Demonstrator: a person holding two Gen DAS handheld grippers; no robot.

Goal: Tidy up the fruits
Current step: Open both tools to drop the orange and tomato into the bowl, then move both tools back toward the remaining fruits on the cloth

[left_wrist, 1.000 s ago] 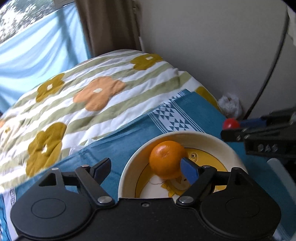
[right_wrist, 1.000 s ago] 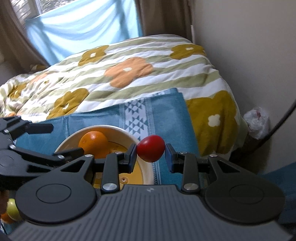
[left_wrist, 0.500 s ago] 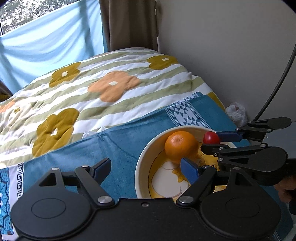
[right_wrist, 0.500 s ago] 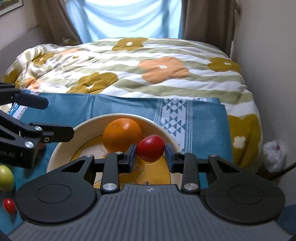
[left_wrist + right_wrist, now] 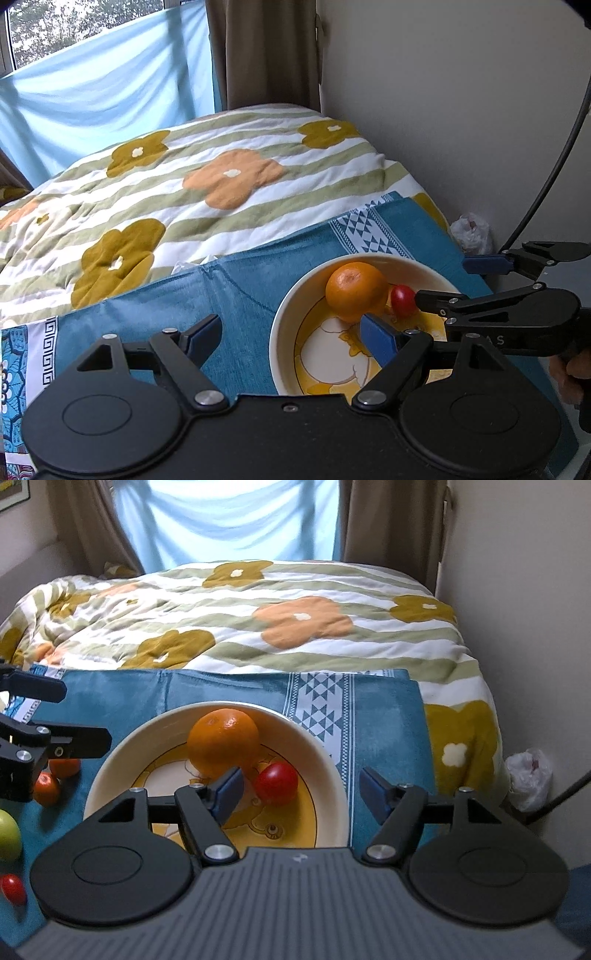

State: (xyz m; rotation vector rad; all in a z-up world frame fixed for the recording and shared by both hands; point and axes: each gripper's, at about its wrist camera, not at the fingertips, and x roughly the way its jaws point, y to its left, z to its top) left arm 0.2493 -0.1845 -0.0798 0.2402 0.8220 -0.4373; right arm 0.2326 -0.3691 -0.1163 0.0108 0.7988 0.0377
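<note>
The right gripper (image 5: 301,788) has let go: the small round red tomato (image 5: 276,782) lies in the cream ceramic bowl (image 5: 334,771) between its wide-spread fingers, touching the orange (image 5: 222,743). The left gripper (image 5: 290,334) is wide open, its right finger hiding part of the bowl floor.

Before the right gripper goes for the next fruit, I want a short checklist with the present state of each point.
1. Right gripper open and holding nothing: ok.
2. Red tomato lies inside the bowl, free of the fingers: ok.
3. Orange rests in the bowl beside the tomato: ok.
4. Left gripper open and holding nothing: ok.
5. More fruit to fetch: ok, a green fruit, two small orange fruits and a small red tomato lie on the blue cloth left of the bowl.
6. Free path to them: cannot tell; the left gripper is above that side.
</note>
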